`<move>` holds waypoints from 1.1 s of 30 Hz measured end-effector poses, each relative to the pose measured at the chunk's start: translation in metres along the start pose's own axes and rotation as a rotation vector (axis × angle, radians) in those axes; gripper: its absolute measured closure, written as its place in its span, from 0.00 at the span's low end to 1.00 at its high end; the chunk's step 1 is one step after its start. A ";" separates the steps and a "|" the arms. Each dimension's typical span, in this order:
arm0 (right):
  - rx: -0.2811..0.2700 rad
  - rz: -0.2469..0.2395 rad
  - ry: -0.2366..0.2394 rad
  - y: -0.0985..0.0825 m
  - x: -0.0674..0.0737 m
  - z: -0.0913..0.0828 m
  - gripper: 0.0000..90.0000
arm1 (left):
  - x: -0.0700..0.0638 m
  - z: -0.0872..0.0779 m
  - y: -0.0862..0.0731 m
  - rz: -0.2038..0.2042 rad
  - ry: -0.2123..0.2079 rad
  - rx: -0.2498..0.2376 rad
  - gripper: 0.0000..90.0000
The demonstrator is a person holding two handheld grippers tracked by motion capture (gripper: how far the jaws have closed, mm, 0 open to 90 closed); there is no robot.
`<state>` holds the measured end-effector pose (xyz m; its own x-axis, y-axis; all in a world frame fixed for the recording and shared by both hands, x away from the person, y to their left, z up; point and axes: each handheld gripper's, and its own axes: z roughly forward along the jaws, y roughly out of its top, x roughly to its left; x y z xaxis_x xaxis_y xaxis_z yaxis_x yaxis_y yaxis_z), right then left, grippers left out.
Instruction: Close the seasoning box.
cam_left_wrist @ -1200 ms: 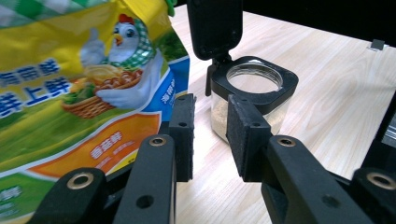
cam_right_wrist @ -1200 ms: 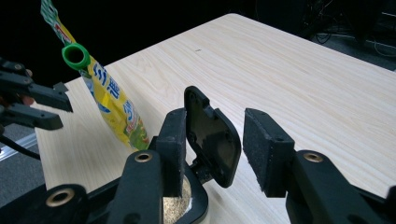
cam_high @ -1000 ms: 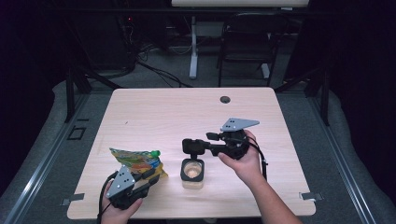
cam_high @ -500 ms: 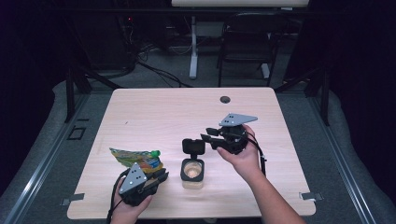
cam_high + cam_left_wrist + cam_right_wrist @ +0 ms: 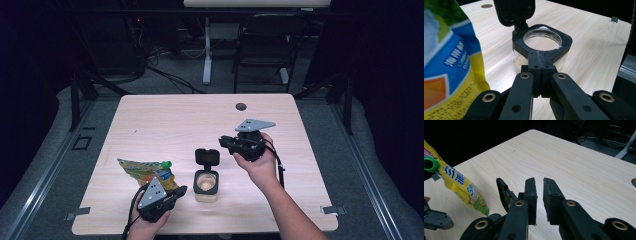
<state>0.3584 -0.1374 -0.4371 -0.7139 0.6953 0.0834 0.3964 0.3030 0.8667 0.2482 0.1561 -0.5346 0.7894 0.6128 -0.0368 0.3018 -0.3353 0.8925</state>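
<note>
A clear jar [image 5: 206, 189] with a black square collar [image 5: 564, 42] stands near the table's front, its hinged black lid [image 5: 206, 157] [image 5: 515, 11] raised upright. My left gripper [image 5: 182, 190] [image 5: 540, 53] points at the jar's collar from the left; its jaws have just been closing and now meet, with nothing between them. A yellow snack bag [image 5: 145, 172] [image 5: 446, 62] [image 5: 466, 190] with a green cap [image 5: 430, 164] lies beside it. My right gripper [image 5: 222, 141] [image 5: 539, 181] hovers right of the lid; its jaws have just been closing to a narrow empty gap.
A round dark hole [image 5: 241, 106] sits in the light wooden table [image 5: 165, 125] near its far edge. Behind the table stand a chair [image 5: 262, 40] and a white desk leg [image 5: 206, 50]. The table's front edge lies just below my left hand.
My left gripper has slid right toward the jar and shut; the bag now lies flatter on the table. My right gripper has drawn back right from the lid, its jaws narrowed.
</note>
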 end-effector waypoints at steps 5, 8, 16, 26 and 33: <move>0.003 0.009 -0.009 0.000 -0.001 0.004 0.93 | -0.002 0.005 -0.004 -0.009 -0.012 0.007 1.00; 0.005 0.010 -0.017 -0.001 -0.001 0.007 0.94 | -0.005 0.009 -0.006 -0.001 -0.023 0.020 1.00; 0.021 0.013 -0.001 -0.002 0.003 0.017 1.00 | -0.009 0.016 -0.009 0.008 -0.042 0.034 1.00; 0.036 0.010 0.024 -0.006 0.010 0.024 1.00 | -0.010 0.018 -0.009 0.003 -0.047 0.036 1.00; 0.032 0.009 0.022 -0.006 0.009 0.023 1.00 | -0.010 0.020 -0.009 0.004 -0.052 0.038 1.00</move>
<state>0.3626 -0.1175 -0.4535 -0.7223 0.6839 0.1025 0.4212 0.3176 0.8495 0.2482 0.1382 -0.5509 0.8172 0.5735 -0.0575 0.3180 -0.3654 0.8748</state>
